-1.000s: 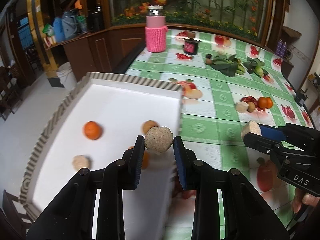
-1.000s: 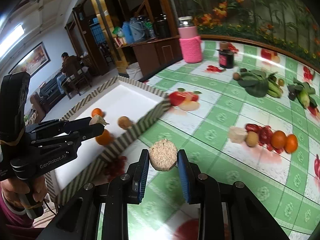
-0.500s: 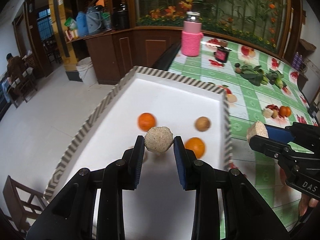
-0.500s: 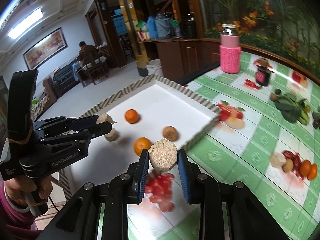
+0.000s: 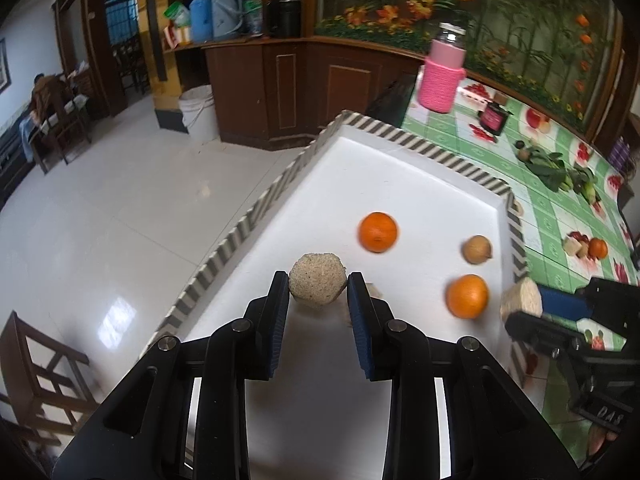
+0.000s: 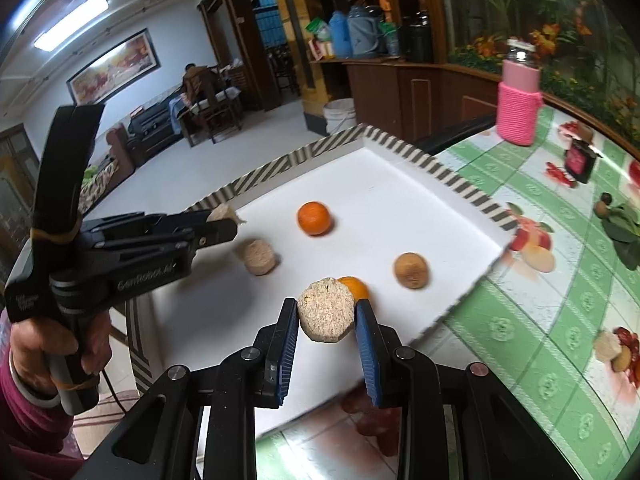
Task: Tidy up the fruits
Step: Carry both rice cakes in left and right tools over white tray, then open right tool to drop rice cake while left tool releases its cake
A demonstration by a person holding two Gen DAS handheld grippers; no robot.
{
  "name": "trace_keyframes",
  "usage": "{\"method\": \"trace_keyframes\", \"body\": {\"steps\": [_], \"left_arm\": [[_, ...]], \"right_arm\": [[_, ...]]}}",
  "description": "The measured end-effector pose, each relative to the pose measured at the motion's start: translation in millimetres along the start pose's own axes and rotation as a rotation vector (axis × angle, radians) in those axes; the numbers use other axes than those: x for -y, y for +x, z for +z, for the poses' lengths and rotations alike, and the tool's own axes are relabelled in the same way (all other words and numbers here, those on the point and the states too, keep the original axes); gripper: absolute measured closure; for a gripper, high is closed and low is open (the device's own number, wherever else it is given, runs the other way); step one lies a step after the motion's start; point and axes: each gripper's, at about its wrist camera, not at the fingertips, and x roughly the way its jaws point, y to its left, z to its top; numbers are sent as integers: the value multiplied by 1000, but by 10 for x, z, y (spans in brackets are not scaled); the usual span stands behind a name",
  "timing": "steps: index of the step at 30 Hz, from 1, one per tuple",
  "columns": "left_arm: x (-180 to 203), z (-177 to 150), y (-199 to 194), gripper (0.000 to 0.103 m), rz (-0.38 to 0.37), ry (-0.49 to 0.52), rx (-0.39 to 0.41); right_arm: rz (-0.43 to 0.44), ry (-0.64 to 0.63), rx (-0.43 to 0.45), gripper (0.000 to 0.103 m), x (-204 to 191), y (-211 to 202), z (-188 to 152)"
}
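Both claws carry a load over the white tray, which suggests the person is gathering the loose fruits into one container rather than leaving them scattered on the green-checked counter.

The left claw is closed to the width of a tan, rough-skinned round fruit, pinched between the blue pads near their tips, so that most of it stands proud of the fingers. It hangs over the near left part of the tray, just inside the striped rim. The right claw is closed the same way on a second tan fruit, held at the pad tips above the tray's near side. Gripping so far forward probably lets each piece be set down without the fingers striking the tray floor.

Already lying in the tray are two oranges: the far orange and the near orange, which sits just beyond the right claw's load. A brown round fruit lies to the right of them, and a tan fruit rests just beside the left claw's tip. More produce waits on the counter, well apart from both claws: a small cluster and some leafy greens. The sorting looks only partly done.
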Motion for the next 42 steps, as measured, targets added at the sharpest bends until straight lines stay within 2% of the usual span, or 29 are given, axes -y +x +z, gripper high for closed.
{"method": "trace_keyframes", "body": {"steps": [6,12,26,29,36,39,42], "left_arm": [[-117,40,122,74,-13,-47,-33],[-152,130,284,74,15,-62,-59],[-150,118,394,74,32,-29,-127],[-149,116,386,70,28,-36,-123],[-146,101,271,39,-19,-79,-96],[-99,108,208,39,-42,-83,-81],[-8,109,100,39,-9,-57,-37]], "right_arm": [[36,-40,-56,75,-144,235,-18],[64,-51,-87,75,-196,394,-26],[37,-74,-126,74,-280,551,-15],[33,-67,-110,72,-291,471,-26],[57,7,-45,72,-142,173,-86],[52,35,-14,72,-79,47,-118],[42,53,3,71,2,-61,-155]]}}
